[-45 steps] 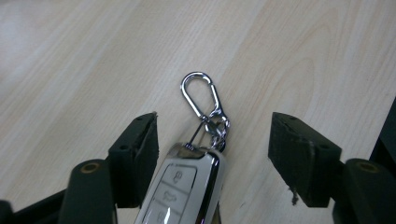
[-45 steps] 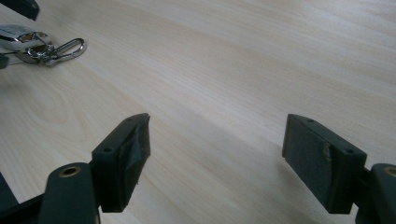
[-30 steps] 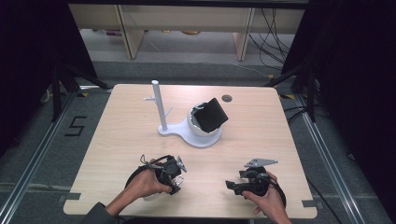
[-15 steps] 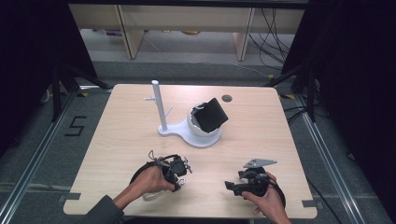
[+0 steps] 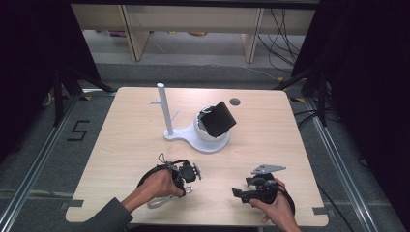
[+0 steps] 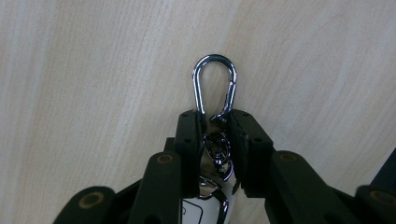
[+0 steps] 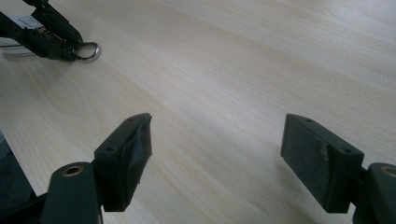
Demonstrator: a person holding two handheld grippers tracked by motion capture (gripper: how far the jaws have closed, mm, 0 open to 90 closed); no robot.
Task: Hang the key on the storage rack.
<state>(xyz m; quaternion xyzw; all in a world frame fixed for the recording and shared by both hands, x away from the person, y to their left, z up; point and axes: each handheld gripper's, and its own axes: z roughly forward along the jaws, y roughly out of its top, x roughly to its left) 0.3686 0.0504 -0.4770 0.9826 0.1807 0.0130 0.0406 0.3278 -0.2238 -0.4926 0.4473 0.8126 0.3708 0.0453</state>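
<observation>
My left gripper (image 6: 215, 135) is closed on a silver carabiner (image 6: 215, 86), its loop sticking out over the wooden table (image 5: 125, 140). My right gripper (image 7: 217, 154) hovers near it, jaws wide apart. Farther away stands a white stand (image 5: 167, 116).

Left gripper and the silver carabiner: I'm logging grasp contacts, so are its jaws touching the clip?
Touching. The left gripper view shows the left gripper with both jaws closed against the carabiner, its loop sticking out beyond them.
</observation>
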